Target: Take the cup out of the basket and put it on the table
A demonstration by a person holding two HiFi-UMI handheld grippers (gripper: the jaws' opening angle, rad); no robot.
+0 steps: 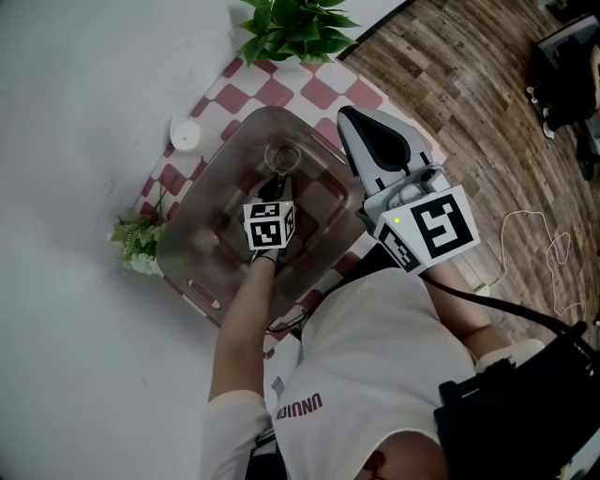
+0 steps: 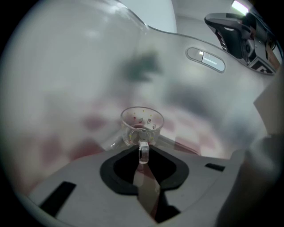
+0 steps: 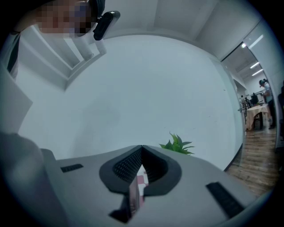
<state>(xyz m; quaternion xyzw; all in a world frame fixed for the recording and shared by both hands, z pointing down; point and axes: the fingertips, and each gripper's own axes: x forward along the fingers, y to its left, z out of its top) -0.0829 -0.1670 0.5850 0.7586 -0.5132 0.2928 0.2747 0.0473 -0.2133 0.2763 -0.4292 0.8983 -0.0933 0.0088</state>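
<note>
A clear glass cup [image 1: 282, 156] stands inside the translucent basket [image 1: 192, 281], near its far end. My left gripper [image 1: 276, 185] reaches down into the basket right behind the cup. In the left gripper view the cup [image 2: 142, 124] faces me with its small handle [image 2: 143, 151] turned toward me, set between the jaws of the left gripper [image 2: 143, 154]; a sliver of gap shows on each side of it. My right gripper [image 1: 349, 117] hovers above the basket's right rim. In its own view the right gripper [image 3: 142, 148] is shut on nothing.
The basket sits on a red-and-white checked cloth [image 1: 323, 89]. A green plant [image 1: 295, 28] stands at the cloth's far end, a small flower bunch [image 1: 139, 242] at the left, a white round object [image 1: 185, 135] beside the basket. Wooden floor [image 1: 487, 112] lies to the right.
</note>
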